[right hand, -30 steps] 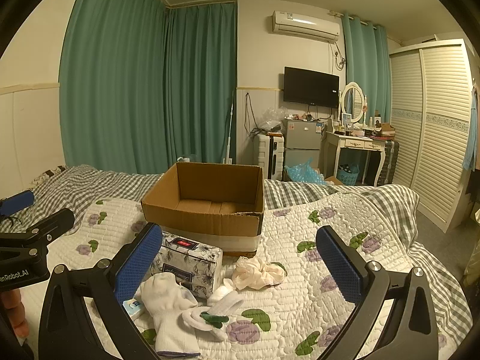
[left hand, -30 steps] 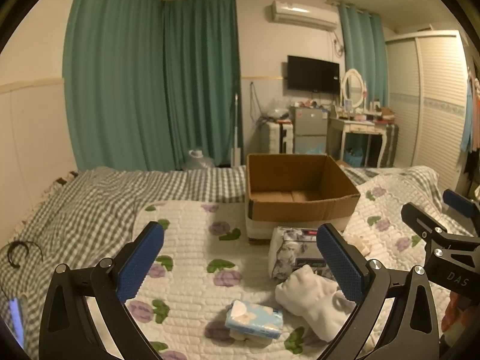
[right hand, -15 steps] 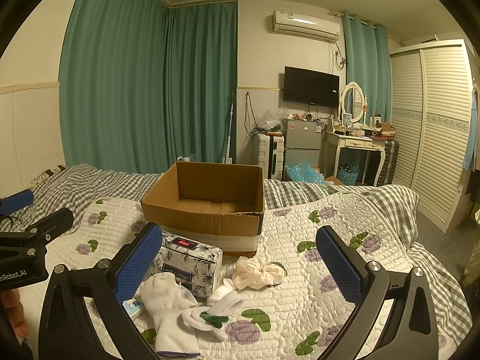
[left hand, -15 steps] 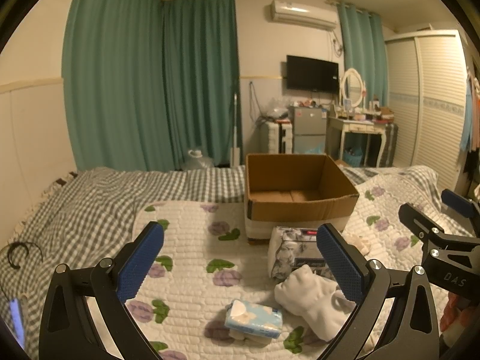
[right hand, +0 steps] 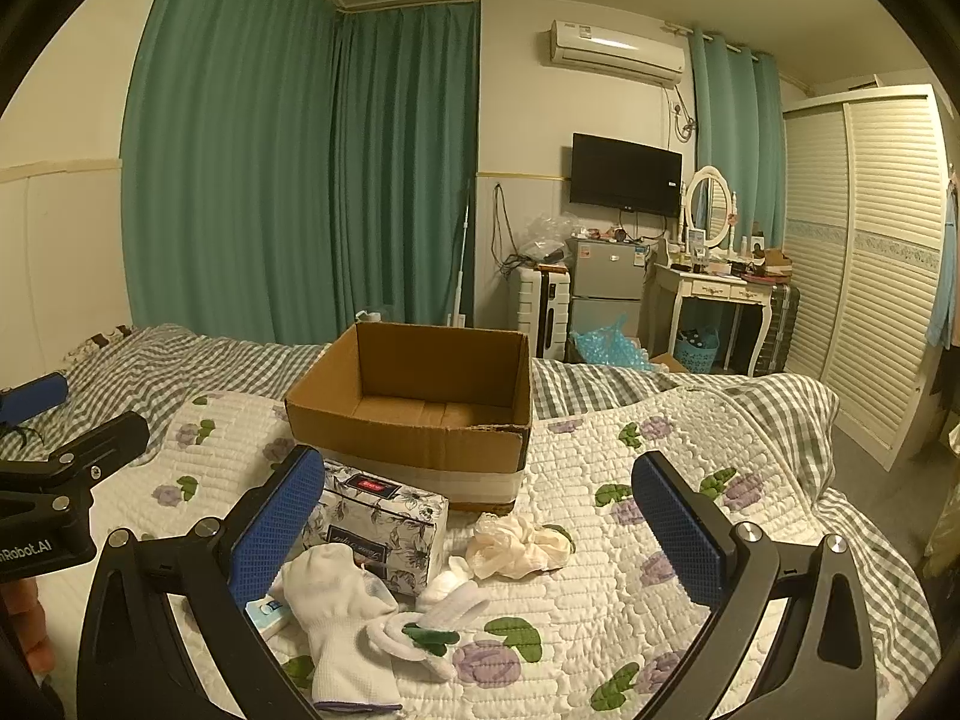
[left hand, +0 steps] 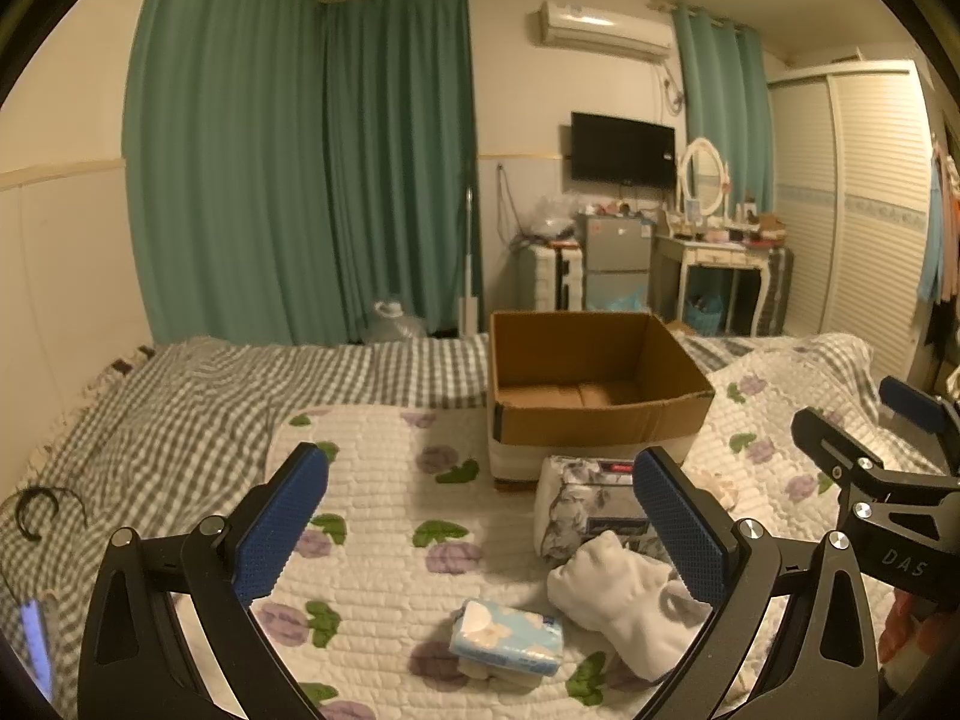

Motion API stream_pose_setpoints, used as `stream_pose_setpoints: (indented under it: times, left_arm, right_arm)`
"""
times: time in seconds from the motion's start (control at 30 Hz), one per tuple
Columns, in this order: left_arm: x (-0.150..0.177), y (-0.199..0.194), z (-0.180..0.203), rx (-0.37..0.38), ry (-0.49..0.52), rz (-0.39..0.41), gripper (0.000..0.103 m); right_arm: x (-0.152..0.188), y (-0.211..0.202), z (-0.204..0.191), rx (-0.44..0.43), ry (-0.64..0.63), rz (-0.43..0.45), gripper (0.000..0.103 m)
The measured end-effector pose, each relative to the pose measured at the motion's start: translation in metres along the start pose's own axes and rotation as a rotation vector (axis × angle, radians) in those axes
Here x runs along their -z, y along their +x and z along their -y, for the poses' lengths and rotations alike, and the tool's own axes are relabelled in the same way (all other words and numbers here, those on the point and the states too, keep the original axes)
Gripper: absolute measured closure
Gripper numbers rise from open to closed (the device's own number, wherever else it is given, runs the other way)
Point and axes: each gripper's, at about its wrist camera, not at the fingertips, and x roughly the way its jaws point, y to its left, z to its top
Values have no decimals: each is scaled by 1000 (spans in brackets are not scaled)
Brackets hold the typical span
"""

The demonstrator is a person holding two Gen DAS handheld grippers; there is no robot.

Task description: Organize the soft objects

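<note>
An open, empty cardboard box [left hand: 594, 384] [right hand: 420, 402] stands on the quilted bed. In front of it lie a floral tissue pack [left hand: 585, 504] [right hand: 384, 522], a white glove [left hand: 624, 594] [right hand: 342, 618], a small blue tissue packet [left hand: 510, 639] [right hand: 267, 612] and a crumpled cream cloth [right hand: 519, 546]. My left gripper [left hand: 480, 528] is open and empty above the quilt, left of the pile. My right gripper [right hand: 480, 531] is open and empty above the pile, and shows at the right of the left wrist view [left hand: 864, 462].
The flowered quilt [right hand: 630, 540] lies over a grey checked sheet [left hand: 180, 408]. A black hair band [left hand: 36, 513] lies at the left. Green curtains, a small fridge [right hand: 606, 294], a dressing table [right hand: 720, 294] and a slatted wardrobe [right hand: 876, 264] stand beyond the bed.
</note>
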Motion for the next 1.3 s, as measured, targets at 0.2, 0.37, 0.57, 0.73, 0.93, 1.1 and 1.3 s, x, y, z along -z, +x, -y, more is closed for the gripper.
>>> stream_pose_setpoints:
  times: [0.2,0.37,0.57,0.73,0.93,1.1,1.3]
  left_arm:
    - [-11,-18,-3,-3,-4,22,0]
    - [-11,-39,-7,-2,7,2,0]
    - [32,-34,-10,-7,38,-121,0]
    - [82,-7,-10,4,36,-286,0]
    - [110,11,-4,44,43,-376,0]
    - [117,24,-8,56,45,-417,0]
    - [118,28,-11,66,39,-426,0]
  right_arm:
    - [-12,-23,0,7,-5,29,0]
    - [-15,-39,-4,17,-60,-34,0]
    - [26,-16,-10,-22,-77,-250,0]
    - [88,24,-18,-51,-94,-470,2]
    - [126,53,-21,-81,-78,-624,9]
    - [138,66,-25,-108,-76,-701,35]
    - [141,67,-25,-151,-63,-722,74]
